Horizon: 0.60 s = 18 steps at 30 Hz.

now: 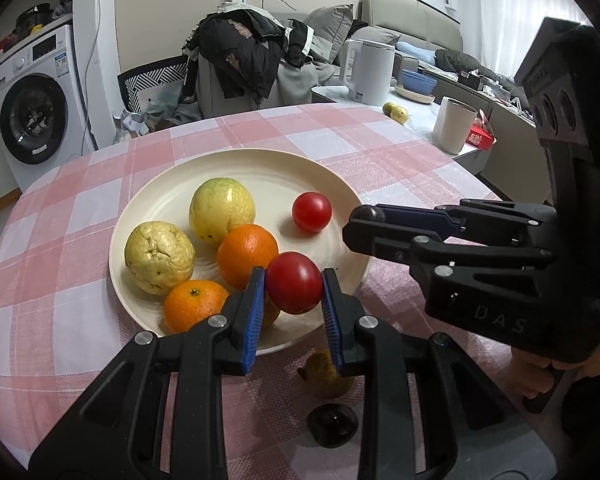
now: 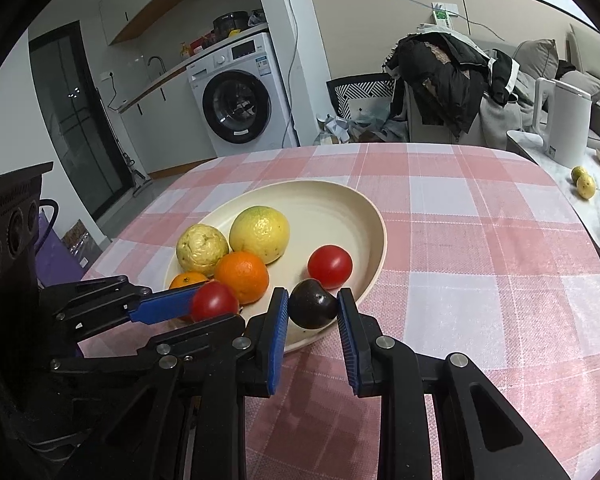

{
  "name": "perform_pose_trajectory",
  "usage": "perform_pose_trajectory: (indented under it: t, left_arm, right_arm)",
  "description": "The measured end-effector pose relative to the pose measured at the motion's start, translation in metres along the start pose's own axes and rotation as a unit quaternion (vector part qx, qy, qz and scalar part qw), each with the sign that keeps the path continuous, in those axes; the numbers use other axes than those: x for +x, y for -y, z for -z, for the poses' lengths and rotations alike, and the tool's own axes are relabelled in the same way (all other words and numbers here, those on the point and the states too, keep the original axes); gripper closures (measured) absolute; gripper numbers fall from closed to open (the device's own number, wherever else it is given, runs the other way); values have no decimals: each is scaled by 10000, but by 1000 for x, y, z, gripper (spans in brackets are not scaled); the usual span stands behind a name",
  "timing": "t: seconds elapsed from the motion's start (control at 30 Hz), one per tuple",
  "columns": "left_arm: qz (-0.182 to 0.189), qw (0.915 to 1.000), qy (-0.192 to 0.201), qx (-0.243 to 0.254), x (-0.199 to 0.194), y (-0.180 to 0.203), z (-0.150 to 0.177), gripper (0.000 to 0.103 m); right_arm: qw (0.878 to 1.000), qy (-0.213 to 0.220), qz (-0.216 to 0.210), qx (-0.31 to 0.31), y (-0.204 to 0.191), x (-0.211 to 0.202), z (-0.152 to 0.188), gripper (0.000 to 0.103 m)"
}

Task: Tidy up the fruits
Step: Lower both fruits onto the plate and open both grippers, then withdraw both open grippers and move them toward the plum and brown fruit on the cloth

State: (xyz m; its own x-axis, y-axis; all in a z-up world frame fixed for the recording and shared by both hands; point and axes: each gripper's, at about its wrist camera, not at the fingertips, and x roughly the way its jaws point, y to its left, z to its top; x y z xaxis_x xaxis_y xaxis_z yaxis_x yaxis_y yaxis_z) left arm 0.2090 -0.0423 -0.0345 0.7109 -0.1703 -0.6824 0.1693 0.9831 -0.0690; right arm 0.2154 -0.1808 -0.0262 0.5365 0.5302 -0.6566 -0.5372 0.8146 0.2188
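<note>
My left tool (image 1: 293, 286) grips a red tomato (image 1: 294, 288) above the near edge of the cream plate (image 1: 260, 172). My right tool (image 2: 313, 304) clamps a dark plum (image 2: 312, 304) over that plate's rim, on the checked desk (image 2: 480, 240).

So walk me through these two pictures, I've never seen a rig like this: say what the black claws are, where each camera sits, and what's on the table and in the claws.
The claws are two handheld grippers; a person works them, with no robot arm. Each picture comes from a fisheye camera on one gripper, looking along its fingers. The left gripper is shut on a red tomato. The right gripper is shut on a dark round fruit. Both hover over a cream plate on a pink checked tablecloth. The plate holds two yellow-green fruits, oranges and another tomato.
</note>
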Motion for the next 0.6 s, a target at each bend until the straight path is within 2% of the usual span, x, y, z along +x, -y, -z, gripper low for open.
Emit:
perform_pose_trajectory:
  t: [0.1, 0.27, 0.3, 0.37, 0.43, 0.5, 0.57, 0.6]
  left_arm:
    - [36, 10000, 44, -48, -3, -1, 0, 79]
    - [25, 10000, 20, -61, -7, -2, 0, 75]
    - [4, 10000, 30, -66, -10, -3, 1, 70]
    - [-76, 9999, 73, -84, -16, -5, 1, 60]
    - [-154, 9997, 174, -125, -26, -9, 2, 48]
    - [-221, 9992, 288, -183, -37, -13, 4, 33]
    - [-300, 9985, 380, -248, -49, -18, 6, 23]
    - [-346, 9981, 420, -274, -56, -21, 8, 20]
  right_arm:
    - [10000, -29, 24, 40, 2, 1, 0, 77]
    - [9998, 62, 86, 150, 7, -2, 1, 64]
    - [9998, 80, 130, 158, 8, -4, 1, 63]
    - [9996, 116, 183, 157, 9, -8, 2, 51]
    - [9996, 149, 214, 134, 8, -13, 2, 47]
    - [9995, 141, 254, 98, 7, -17, 3, 35]
    - [9995, 188, 269, 41, 4, -24, 5, 19]
    - [9994, 197, 273, 24, 3, -25, 6, 16]
